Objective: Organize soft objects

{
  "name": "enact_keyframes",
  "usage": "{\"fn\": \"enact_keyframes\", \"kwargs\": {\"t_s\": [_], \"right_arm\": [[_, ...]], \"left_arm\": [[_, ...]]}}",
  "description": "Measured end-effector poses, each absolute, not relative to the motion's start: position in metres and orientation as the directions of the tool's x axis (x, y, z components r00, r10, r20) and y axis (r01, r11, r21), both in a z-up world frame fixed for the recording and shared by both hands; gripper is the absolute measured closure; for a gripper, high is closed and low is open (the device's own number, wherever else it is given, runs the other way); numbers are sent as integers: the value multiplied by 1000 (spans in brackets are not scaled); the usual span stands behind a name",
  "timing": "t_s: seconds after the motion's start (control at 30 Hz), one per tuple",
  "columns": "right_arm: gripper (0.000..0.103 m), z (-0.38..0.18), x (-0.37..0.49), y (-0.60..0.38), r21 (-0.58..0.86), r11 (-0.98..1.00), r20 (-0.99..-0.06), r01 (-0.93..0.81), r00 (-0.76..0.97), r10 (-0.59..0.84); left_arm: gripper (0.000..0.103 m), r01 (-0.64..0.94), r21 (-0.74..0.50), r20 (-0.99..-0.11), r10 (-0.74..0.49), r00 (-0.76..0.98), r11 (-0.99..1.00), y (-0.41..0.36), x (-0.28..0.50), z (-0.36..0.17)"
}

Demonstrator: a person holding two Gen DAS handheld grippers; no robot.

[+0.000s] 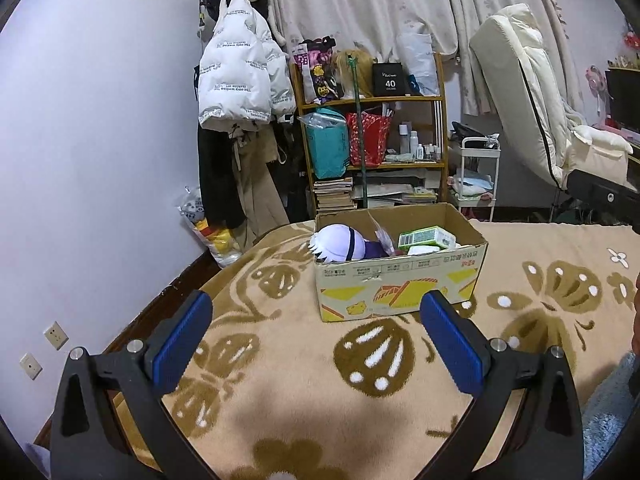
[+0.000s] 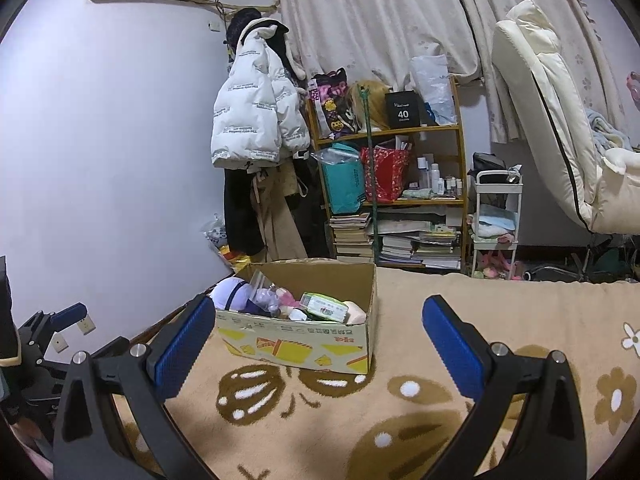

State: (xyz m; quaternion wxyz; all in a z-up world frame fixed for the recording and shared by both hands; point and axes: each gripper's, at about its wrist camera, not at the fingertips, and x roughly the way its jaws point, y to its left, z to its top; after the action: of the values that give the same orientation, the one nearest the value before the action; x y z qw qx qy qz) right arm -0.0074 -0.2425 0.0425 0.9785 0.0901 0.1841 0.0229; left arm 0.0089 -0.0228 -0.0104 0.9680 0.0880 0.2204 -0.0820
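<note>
An open cardboard box (image 1: 400, 284) stands on the bed's tan patterned blanket (image 1: 304, 368). In it lie a white and purple plush doll (image 1: 340, 245), a green tissue pack (image 1: 426, 237) and other soft items. The box also shows in the right wrist view (image 2: 298, 344), with the doll (image 2: 232, 294) and the tissue pack (image 2: 324, 307). My left gripper (image 1: 316, 320) is open and empty, hovering over the blanket just in front of the box. My right gripper (image 2: 320, 326) is open and empty, in front of the box and to its right. The left gripper also shows at the far left of the right wrist view (image 2: 56, 322).
Behind the bed stand a wooden shelf (image 1: 376, 100) full of bags and books, a coat rack with a white puffer jacket (image 1: 236, 76), a small white cart (image 1: 476, 176) and a cream recliner (image 1: 532, 92). The bed's left edge drops toward the wall.
</note>
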Motion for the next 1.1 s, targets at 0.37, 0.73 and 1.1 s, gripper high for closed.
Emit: {"fn": "enact_keyframes", "kwargs": {"t_s": [0.37,0.73,1.1], "right_arm": [[0,39,-4,-243,170,985,-378,-3,923,68],[0,38,-2,-242,173,985,-381,-4,922,71],[0,36,-2,-241,172,985,-382,0,922,67]], "left_arm": [[1,172,131,-445,-97,890,976,-20,14,-13],[1,172,138,-452,-93,887,975,-20,15,-13],[1,174,143,-467,-88,880,974,-20,17,-15]]}}
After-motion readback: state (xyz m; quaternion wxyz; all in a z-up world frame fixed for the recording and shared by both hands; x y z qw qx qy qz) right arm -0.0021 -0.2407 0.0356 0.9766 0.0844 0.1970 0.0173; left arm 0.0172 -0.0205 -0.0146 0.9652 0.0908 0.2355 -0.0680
